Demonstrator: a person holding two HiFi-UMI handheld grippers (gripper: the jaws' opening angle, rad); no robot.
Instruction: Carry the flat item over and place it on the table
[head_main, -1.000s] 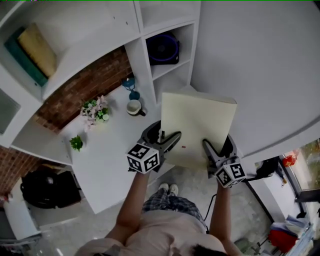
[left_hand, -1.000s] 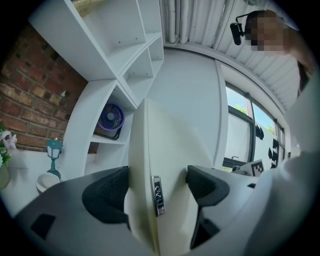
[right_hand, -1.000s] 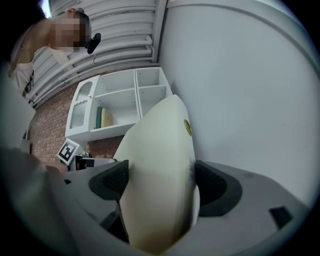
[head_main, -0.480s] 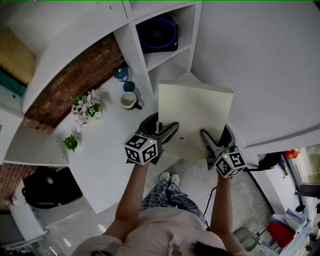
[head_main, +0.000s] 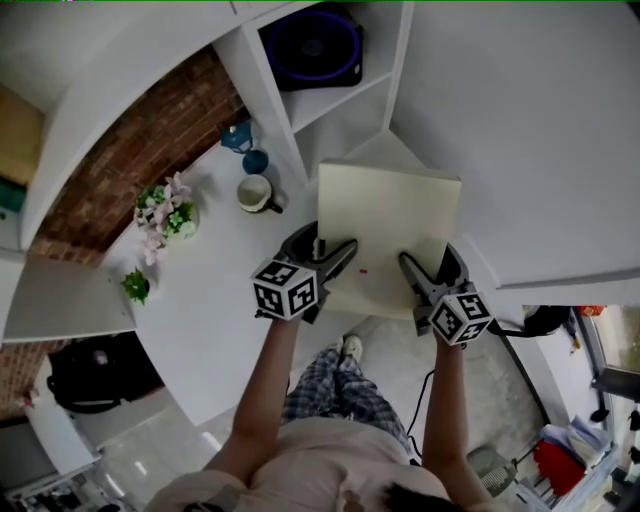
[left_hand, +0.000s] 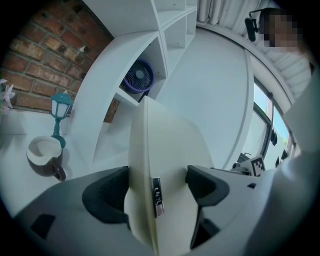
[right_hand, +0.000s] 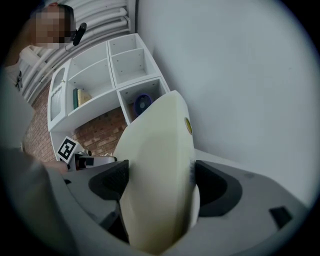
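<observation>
Jaws of the left gripper (head_main: 325, 250) were clenched on the near left edge of the pale cream, flat, square padded case (head_main: 390, 225). Those of the right gripper (head_main: 430, 275) were clamped on its near right edge. In both gripper views the case stood edge-on between the pads, as it had a second before, so we judged the hold unchanged.

What had changed was everything around the pair. Ahead and to the left of the left gripper, the white-and-brown ceramic mug (left_hand: 45, 157) had come fully into that gripper's view. The small teal lantern (left_hand: 59, 107) had climbed higher in it. The round purple fan (head_main: 315, 45) in the white shelf, ahead of both grippers, had slid to the top of the head view.

We read that as the case having been carried forward and tipped down toward the white table (head_main: 210, 300). Its far part hung above the table's corner, while its near edge reached back over the floor. The case was in the air between the grippers, and we judged the setting-down was left to do.
</observation>
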